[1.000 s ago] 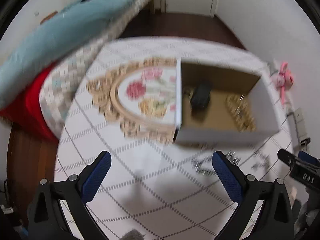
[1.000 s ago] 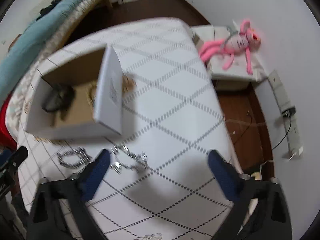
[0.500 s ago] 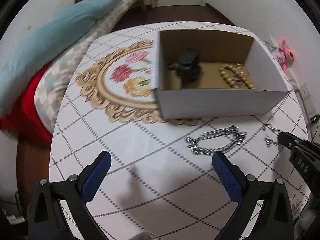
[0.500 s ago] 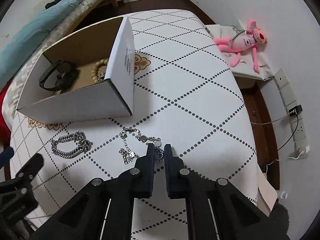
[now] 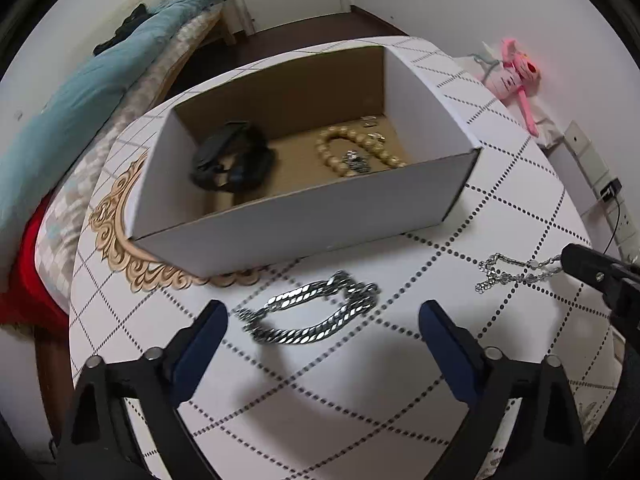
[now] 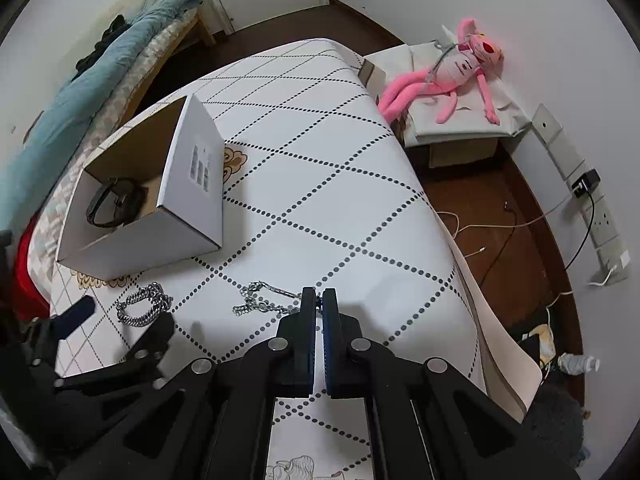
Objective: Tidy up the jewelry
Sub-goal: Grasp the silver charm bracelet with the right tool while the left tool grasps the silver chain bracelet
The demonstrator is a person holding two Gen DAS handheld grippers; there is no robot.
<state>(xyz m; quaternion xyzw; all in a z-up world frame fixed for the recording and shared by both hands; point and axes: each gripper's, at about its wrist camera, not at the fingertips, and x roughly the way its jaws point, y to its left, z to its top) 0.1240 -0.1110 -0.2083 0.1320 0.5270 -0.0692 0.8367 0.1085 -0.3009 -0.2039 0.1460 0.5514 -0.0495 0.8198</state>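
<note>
An open cardboard box (image 5: pixel 304 224), white outside and brown inside, sits on the table (image 5: pixel 360 420), which is covered by a white cloth with dotted diamond lines. Inside the box, toward 9 o'clock on its floor, lies a black watch (image 5: pixel 234 158) with its strap curled. Toward 3 o'clock lies a beaded bracelet (image 5: pixel 356 154) of pale tan beads, with a small silver piece (image 5: pixel 356 160) resting on it. Something small and metallic sits in the far corner beyond the beads; what it is cannot be told.

Outside the box, at 6 o'clock from its front wall, a thick silver chain bracelet (image 5: pixel 316 316) lies in a loop on the cloth, just beside the box but not touching it. The left gripper (image 5: pixel 322 320) has its blue-padded fingers spread wide on either side of this chain, holding nothing.

At 4 o'clock from the box, a thin silver chain (image 5: pixel 516 274) lies stretched on the cloth. The right gripper (image 6: pixel 319 300) has its fingers closed nearly together, with only a narrow slit between them, and the end of the thin chain is pinched at their tips while the rest trails toward 9 o'clock on the table.

A gold ornamental print (image 5: pixel 120 240) on the cloth shows under the box's left corner.
</note>
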